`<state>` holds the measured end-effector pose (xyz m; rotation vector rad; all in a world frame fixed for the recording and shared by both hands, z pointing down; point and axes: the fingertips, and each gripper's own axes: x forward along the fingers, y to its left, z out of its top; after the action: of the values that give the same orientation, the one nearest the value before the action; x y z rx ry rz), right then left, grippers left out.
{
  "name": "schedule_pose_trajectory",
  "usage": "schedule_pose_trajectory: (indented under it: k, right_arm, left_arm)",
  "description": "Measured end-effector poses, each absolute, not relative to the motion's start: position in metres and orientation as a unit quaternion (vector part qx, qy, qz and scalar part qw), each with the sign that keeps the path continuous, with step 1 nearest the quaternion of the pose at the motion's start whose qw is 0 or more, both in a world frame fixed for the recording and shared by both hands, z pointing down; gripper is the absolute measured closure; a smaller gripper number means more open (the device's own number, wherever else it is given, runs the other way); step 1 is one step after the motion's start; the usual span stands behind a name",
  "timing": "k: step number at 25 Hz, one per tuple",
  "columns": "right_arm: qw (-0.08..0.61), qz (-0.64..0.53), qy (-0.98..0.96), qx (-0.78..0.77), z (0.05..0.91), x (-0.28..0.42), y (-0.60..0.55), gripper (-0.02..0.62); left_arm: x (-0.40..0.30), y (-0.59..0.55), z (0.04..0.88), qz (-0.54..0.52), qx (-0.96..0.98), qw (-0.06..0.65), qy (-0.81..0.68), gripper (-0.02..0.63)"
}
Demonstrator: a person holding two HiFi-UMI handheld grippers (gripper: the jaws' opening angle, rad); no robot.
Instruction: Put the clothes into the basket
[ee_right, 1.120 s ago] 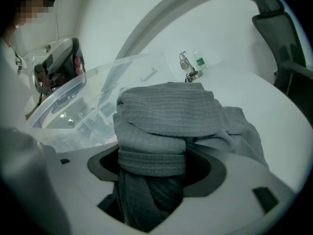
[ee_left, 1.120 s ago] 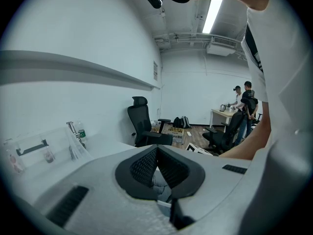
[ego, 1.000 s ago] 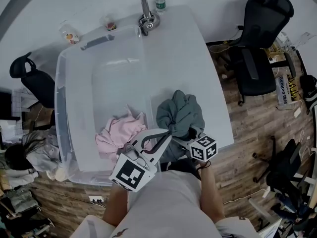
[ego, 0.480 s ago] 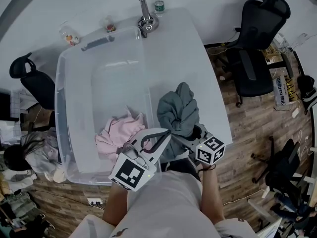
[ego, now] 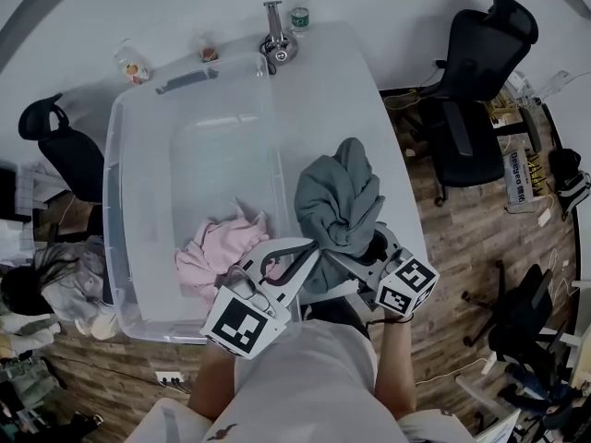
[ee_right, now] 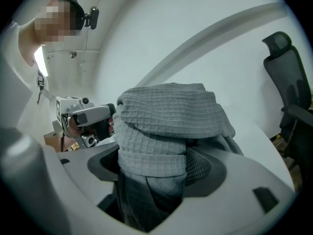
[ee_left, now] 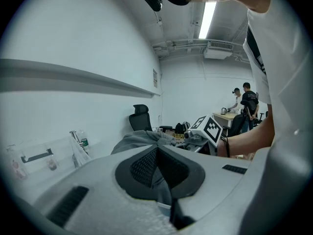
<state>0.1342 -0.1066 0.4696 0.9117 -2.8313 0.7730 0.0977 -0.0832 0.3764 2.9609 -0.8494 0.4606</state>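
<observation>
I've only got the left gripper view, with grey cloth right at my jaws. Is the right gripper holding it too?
Observer: Yes. The right gripper view shows the right gripper shut on the grey garment, fabric bunched between its jaws.
Operator: Where does it go?
Observer: In the head view, the clear basket stands on the table, just left of the garment.
Operator: Anything inside?
Observer: One pink garment, in its near right corner.

Two garments (ego: 337, 197) (ego: 220, 252) — one clear basket (ego: 114, 201)
</observation>
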Motion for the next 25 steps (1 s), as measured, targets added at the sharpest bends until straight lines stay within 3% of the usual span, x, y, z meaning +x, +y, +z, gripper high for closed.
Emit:
schedule_pose_trajectory:
  k: [10,25]
  right_arm:
    - [-0.020,0.191,-0.942,0.277,0.389,0.132,-0.107,0.255]
    - [-0.027,0.132,-0.975,0.176,0.319,0.071,-0.100,0.255]
  left_arm:
    - [0.083,-0.079,0.343,0.123,0.947,-0.019,-0.295,0.600]
    - [0.027,-0.069,0.297,0.092,0.919,-0.055,-0.379,0.600]
